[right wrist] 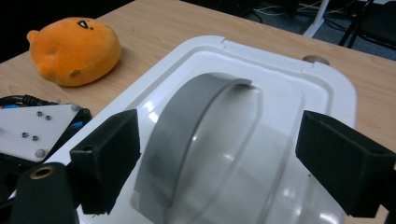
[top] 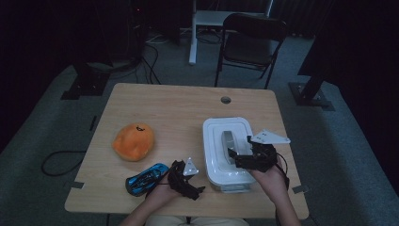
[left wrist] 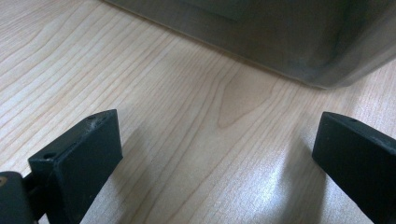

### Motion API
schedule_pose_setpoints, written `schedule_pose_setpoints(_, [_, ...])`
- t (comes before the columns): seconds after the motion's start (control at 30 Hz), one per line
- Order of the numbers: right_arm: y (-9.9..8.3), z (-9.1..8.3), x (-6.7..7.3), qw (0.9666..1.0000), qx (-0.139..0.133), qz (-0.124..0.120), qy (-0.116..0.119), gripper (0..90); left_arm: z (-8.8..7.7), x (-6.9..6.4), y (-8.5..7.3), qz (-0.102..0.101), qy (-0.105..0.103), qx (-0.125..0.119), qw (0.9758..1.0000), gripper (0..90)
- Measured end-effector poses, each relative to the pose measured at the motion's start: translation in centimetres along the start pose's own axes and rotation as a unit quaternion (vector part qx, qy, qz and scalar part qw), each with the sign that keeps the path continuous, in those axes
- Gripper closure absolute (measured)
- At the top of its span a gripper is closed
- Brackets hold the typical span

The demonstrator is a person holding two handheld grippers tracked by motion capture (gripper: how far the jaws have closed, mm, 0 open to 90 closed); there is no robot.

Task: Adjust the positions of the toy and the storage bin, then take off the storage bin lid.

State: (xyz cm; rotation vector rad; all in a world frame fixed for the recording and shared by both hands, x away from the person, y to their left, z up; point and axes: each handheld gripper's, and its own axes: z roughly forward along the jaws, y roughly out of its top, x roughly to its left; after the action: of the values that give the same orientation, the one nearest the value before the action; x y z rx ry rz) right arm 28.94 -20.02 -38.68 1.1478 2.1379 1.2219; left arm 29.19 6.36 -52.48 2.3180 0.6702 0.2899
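Note:
A white lidded box stands on the right half of the wooden table, with a grey arched handle on its lid. My right gripper hovers over the lid. In the right gripper view it is open, its black pads standing apart on either side of the grey handle without touching it. My left gripper rests low near the table's front edge, just left of the box. In the left gripper view it is open over bare wood, with the box's wall ahead.
An orange plush toy lies on the left half of the table, and a blue toy car sits in front of it beside my left hand. A round cable hole is at the far edge. A folding chair stands beyond the table.

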Motion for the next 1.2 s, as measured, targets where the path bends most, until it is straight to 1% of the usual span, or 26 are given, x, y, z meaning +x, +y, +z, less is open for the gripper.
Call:
schedule_pose_setpoints(0.07, [-0.1, 0.1, 0.3, 1.0, 0.004, 0.002, 0.0, 21.2, 0.0, 0.0, 0.0, 0.0, 0.001, 0.0, 1.0, 2.0])
schedule_pose_setpoints(0.17, [-0.2, 0.3, 0.5, 0.9996, 0.014, 0.012, 0.02, 30.9, 0.0, 0.0, 0.0, -0.001, 0.001, -0.001, 1.0, 1.9])
schedule_pose_setpoints(0.2, [-0.3, 0.4, 0.7, 0.9995, 0.02, 0.006, 0.023, 34.9, 0.0, 0.0, 0.0, -0.002, 0.001, -0.001, 1.0, 2.0])
schedule_pose_setpoints(0.23, [-0.3, 0.5, 0.9, 0.9994, 0.028, -0.001, 0.022, 35.7, 0.0, 0.0, 0.0, -0.002, 0.001, -0.001, 1.0, 2.0])
schedule_pose_setpoints(0.27, [-0.4, 0.7, 1.1, 0.9992, 0.033, -0.002, 0.023, 37.0, 0.0, 0.0, 0.0, -0.002, 0.001, -0.001, 1.0, 2.0])
schedule_pose_setpoints(0.3, [-0.4, 0.8, 1.3, 0.999, 0.037, -0.004, 0.026, 40.9, 0.0, 0.0, 0.0, -0.002, 0.001, -0.001, 1.0, 2.0])
schedule_pose_setpoints(0.47, [-0.7, 1.1, 1.7, 0.9982, 0.051, -0.014, 0.027, 43.8, 0.0, 0.0, 0.0, -0.003, 0.002, -0.001, 1.0, 2.0])
schedule_pose_setpoints(0.53, [-0.7, 1.2, 1.7, 0.9981, 0.054, -0.014, 0.026, 45.1, 0.0, 0.0, 0.0, -0.003, 0.002, -0.001, 1.0, 2.0])
schedule_pose_setpoints(0.7, [-0.6, 1.3, 1.7, 0.9974, 0.062, -0.01, 0.035, 46.5, 0.0, 0.0, 0.0, -0.003, 0.002, -0.001, 1.0, 2.0])
schedule_pose_setpoints(0.77, [-0.5, 1.3, 1.7, 0.9974, 0.062, -0.009, 0.035, 50.1, 0.0, 0.0, 0.0, -0.003, 0.002, -0.001, 1.0, 2.0])
schedule_pose_setpoints(0.8, [-0.5, 1.3, 1.7, 0.9974, 0.062, -0.009, 0.035, 50.1, 0.0, 0.0, 0.0, -0.003, 0.002, -0.001, 1.0, 2.0])
schedule_pose_setpoints(0.83, [-0.5, 1.3, 1.8, 0.9974, 0.062, -0.01, 0.035, 52.1, 0.0, 0.0, -0.1, -0.003, 0.002, -0.001, 1.0, 2.0])
schedule_pose_setpoints(0.9, [-0.5, 1.3, 1.9, 0.9973, 0.061, -0.012, 0.038, 59.3, 0.0, 0.0, -0.1, -0.003, 0.002, -0.001, 1.0, 2.0])
schedule_pose_setpoints(0.93, [-0.5, 1.3, 1.9, 0.9972, 0.061, -0.013, 0.043, 59.8, 0.0, 0.0, -0.1, -0.004, 0.003, -0.001, 1.0, 2.0])
schedule_pose_setpoints(1.03, [-0.5, 1.3, 1.8, 0.9972, 0.061, -0.008, 0.042, 61.8, -0.1, 0.0, -0.1, -0.004, 0.003, -0.001, 1.0, 2.0])
schedule_pose_setpoints(1.1, [-0.5, 1.3, 1.6, 0.997, 0.061, -0.002, 0.048, 62.7, -0.1, 0.0, -0.1, -0.004, 0.003, -0.001, 1.0, 2.0])
schedule_pose_setpoints(1.17, [-0.5, 1.3, 1.6, 0.997, 0.06, 0.006, 0.05, 63.9, -0.1, 0.0, -0.1, -0.004, 0.003, 0.0, 1.0, 2.0])
schedule_pose_setpoints(1.2, [-0.5, 1.3, 1.6, 0.997, 0.06, 0.006, 0.05, 63.9, -0.1, 0.0, -0.1, -0.004, 0.003, 0.0, 1.0, 2.0])
